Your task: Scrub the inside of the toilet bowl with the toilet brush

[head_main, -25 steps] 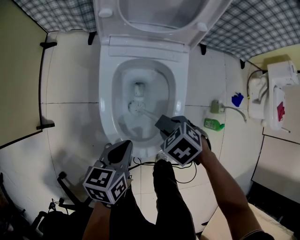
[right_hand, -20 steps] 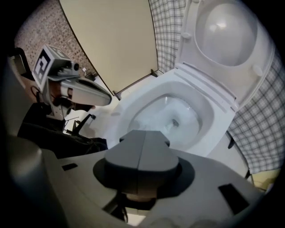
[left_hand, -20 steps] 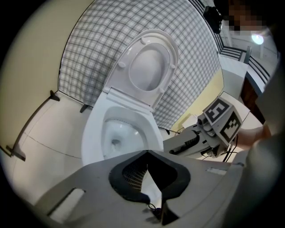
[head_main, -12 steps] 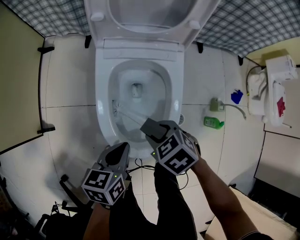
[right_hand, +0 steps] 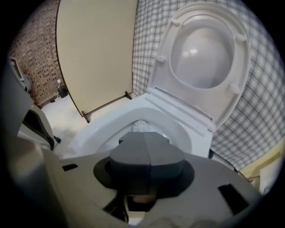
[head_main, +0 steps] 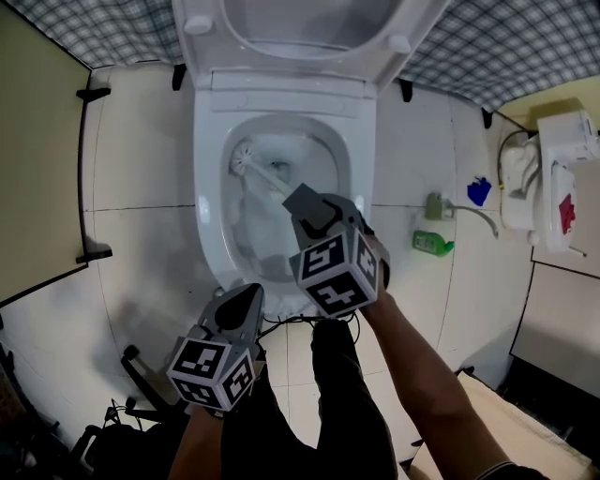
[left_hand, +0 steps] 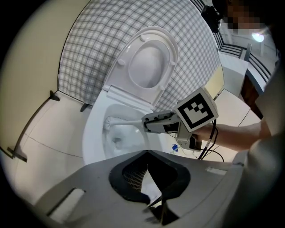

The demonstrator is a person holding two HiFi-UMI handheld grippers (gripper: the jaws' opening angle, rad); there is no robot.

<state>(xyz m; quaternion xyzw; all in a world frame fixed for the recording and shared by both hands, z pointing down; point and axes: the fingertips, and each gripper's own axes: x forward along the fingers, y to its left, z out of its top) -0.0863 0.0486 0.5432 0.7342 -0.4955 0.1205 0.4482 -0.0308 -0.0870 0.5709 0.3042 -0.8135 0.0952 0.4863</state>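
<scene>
The toilet brush (head_main: 253, 167) is working inside the toilet bowl (head_main: 208, 216). Its bristle head is now pressing on the rear-left wall just under the rim. A second ago it was at the drain in the middle, and it has been sweeping round by way of the left wall. The right gripper (head_main: 305, 202) is clamping the brush handle, its jaws having just been closing slightly tighter on it. It is leaning further in over the bowl's front edge than before. The left gripper (head_main: 242, 305) is idling in front of the bowl with its jaws pressed together on nothing, and it is not shifting. The seat and lid (head_main: 300, 23) are standing raised behind. Judging by this, scrubbing is well under way along the left side, while the right wall and front are probably still needing passes.
</scene>
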